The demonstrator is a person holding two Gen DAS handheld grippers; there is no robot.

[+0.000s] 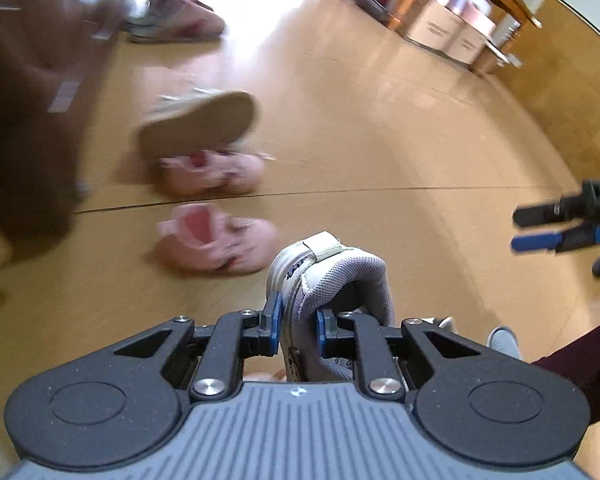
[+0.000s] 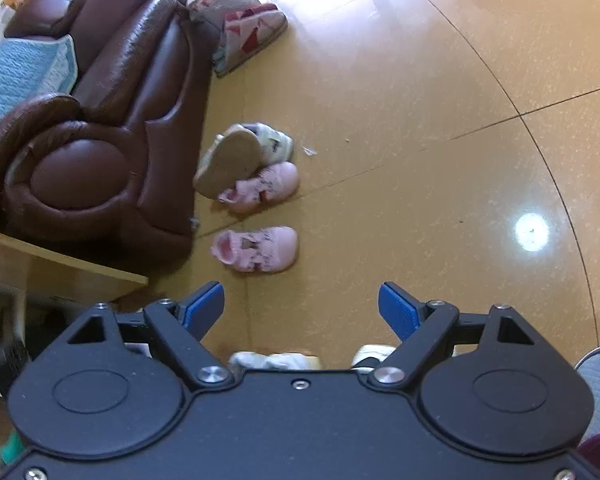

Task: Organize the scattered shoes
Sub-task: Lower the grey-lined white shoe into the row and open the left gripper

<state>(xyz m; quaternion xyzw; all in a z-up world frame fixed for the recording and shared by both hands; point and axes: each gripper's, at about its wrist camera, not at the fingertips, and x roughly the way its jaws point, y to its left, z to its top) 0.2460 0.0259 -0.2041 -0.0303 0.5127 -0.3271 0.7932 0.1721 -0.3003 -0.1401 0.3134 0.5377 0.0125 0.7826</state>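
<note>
Beside the brown sofa, two pink shoes lie near a tipped white shoe. Nearer me than the sofa, my left gripper pinches a grey sneaker by its collar; my right gripper is spread wide, holding nothing.

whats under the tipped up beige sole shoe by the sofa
The sole-up shoe leans on a pink shoe, covering its heel end. A white shoe sits behind. The floor beneath is hidden.

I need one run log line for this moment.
left hand-held gripper: shut on grey sneaker | right hand-held gripper: open, empty | pink shoes: on floor
</note>
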